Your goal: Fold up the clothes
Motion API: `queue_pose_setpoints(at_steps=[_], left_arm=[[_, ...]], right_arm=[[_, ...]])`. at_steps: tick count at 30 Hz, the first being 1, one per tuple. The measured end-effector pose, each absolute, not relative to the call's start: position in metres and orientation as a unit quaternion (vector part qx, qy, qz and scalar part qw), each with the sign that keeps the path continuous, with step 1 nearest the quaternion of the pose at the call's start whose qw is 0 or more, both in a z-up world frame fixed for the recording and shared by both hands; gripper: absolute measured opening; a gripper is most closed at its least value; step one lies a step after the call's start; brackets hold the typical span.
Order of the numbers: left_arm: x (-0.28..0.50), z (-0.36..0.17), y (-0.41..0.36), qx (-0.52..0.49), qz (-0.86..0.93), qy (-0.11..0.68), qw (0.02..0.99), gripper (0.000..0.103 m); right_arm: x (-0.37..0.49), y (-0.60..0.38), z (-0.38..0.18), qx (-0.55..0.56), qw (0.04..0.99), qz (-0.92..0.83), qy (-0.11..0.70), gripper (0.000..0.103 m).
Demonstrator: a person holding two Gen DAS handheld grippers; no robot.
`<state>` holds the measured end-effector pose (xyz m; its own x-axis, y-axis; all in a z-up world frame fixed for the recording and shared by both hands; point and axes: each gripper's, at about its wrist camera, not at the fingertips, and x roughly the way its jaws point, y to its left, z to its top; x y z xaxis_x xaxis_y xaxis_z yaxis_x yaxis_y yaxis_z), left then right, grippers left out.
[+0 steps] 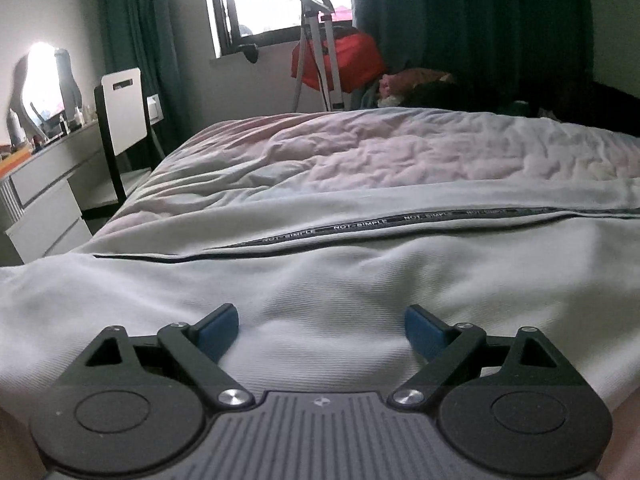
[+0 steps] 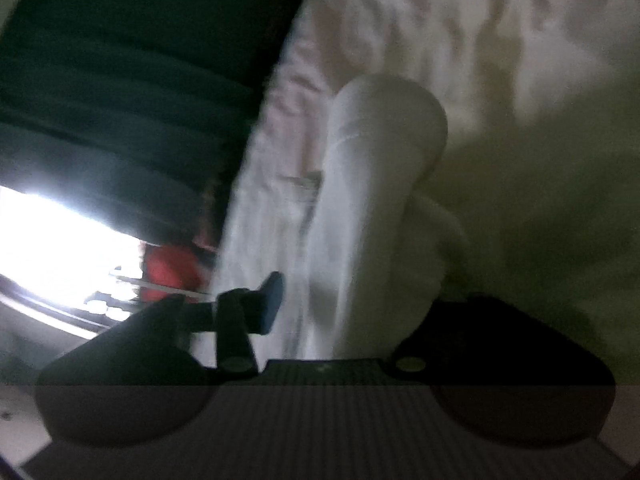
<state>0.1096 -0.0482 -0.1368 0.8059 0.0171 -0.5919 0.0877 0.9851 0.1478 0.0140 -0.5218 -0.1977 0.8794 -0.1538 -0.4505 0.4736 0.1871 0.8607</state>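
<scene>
Left hand-held gripper (image 1: 322, 330) gapes empty over the white garment (image 1: 320, 280) on the bed (image 1: 360, 148), ready to pinch; right hand-held gripper (image 2: 344, 300) has cloth between its jaws, grip unclear

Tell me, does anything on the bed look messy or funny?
Yes, a little. The pink bedspread is rumpled all over, and the light grey garment lying on it sags in soft folds rather than flat. In the right wrist view a bunched fold of pale cloth stands up; that view is too blurred for more.

View rolled sideways, blurred; right gripper (image 2: 320, 304) with fold of white garment (image 2: 372, 184) between fingers, one blue pad (image 2: 270, 300) visible; pink bedding (image 2: 460, 28) beyond; bright window (image 2: 52, 248) at left.
</scene>
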Motion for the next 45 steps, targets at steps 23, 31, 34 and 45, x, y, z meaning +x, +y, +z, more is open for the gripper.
queue_pose_setpoints(at_steps=[23,31,34,45], left_arm=[[0.107,-0.096,-0.003,-0.031,-0.021,0.285,0.958,0.092],[0.097,-0.072,0.033,-0.096,-0.004,0.262,0.96,0.092],[0.094,-0.073,0.04,-0.105,0.001,0.267,0.958,0.092],[0.098,-0.072,0.049,-0.15,-0.009,0.269,0.951,0.092]], right_arm=[[0.063,-0.358,-0.059,0.028,0.978,-0.192,0.076,0.015],[0.063,-0.198,-0.092,-0.179,0.98,-0.02,0.082,0.015],[0.066,-0.165,-0.14,-0.238,0.957,0.058,0.156,0.015],[0.07,-0.135,-0.139,-0.237,0.958,0.064,0.15,0.016]])
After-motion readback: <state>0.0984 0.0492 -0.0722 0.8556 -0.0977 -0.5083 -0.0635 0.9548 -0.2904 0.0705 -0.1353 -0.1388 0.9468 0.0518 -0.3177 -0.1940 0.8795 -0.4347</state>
